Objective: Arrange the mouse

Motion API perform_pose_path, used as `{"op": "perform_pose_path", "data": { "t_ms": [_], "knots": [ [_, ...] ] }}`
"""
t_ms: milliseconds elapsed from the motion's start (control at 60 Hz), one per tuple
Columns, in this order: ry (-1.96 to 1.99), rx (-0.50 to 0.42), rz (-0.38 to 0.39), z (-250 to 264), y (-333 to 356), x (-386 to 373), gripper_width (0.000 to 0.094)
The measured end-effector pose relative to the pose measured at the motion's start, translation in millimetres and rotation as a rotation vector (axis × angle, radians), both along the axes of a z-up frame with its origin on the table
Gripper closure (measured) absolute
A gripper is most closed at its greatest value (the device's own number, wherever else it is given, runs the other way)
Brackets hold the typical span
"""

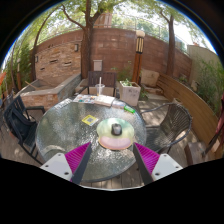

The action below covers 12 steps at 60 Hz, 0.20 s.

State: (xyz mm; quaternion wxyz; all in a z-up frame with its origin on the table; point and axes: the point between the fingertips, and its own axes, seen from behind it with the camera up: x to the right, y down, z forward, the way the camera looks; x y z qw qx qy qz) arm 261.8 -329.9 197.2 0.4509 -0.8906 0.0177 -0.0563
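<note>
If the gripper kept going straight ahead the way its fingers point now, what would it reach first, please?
Most likely the mouse on its round mouse pad, lying on the glass table just ahead, in line with the gap between the open fingers of the gripper. Depth is hard to judge.

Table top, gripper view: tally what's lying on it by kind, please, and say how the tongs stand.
Mouse: 1
Round mouse pad: 1
Yellow-green flat item, kind unclear: 1
Total: 3
All lie on the round glass table. The tongs are open, short of the mouse.
</note>
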Motion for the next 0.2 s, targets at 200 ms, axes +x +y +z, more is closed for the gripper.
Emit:
{"op": "perform_pose_path", "data": {
  "t_ms": [200],
  "knots": [
    [-0.009,0.0,0.002,4.9,-13.7,-2.1,0.008]
  ]
}}
